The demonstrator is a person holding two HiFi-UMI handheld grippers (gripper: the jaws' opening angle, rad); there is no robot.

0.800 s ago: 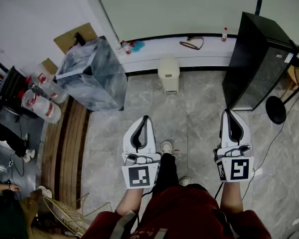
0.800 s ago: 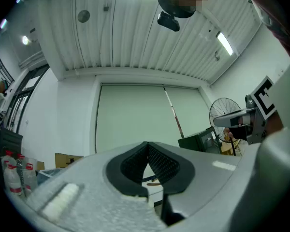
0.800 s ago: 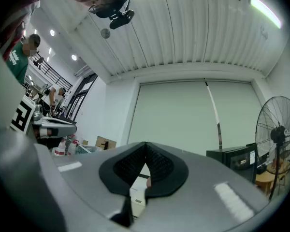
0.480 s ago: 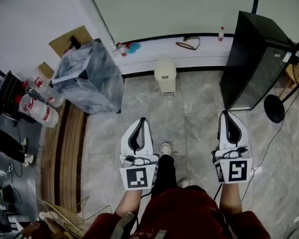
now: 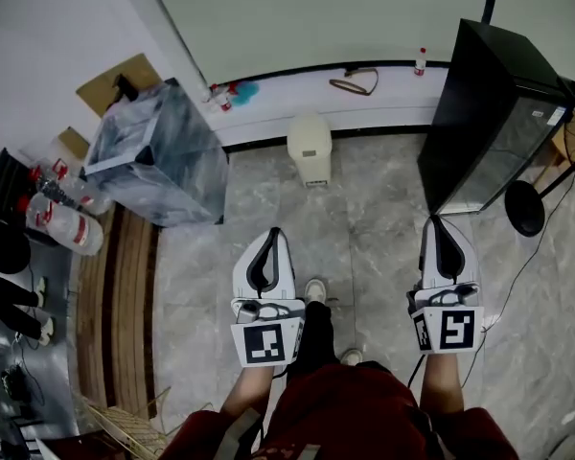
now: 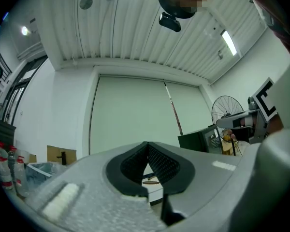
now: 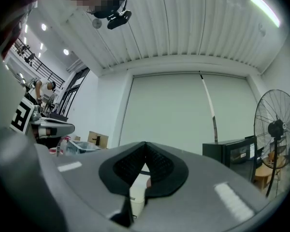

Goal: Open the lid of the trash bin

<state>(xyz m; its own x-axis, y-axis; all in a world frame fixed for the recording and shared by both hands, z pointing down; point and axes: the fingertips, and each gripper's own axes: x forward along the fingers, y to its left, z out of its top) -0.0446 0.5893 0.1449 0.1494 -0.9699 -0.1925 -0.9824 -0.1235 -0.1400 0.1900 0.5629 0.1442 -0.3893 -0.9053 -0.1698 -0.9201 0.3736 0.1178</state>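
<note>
Trash bin [image 5: 310, 149]: on the floor [image 5: 379, 223] by the wall, lid [image 5: 309, 125] down.
Left hand-held gripper [image 5: 276, 230]: jaws pressed together, empty, well apart from the bin.
Right hand-held gripper [image 5: 435, 221]: jaws together, nothing held.
Progress: not begun; approach and opening the lid remain.

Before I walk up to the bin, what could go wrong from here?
The trash bin stands ahead at the wall ledge, lid shut. It looks small and light, so a push may slide it rather than lift the lid. The left claw and right claw are both shut and empty, so neither can grip the lid yet. The black cabinet stands close on the right and could get knocked.
</note>
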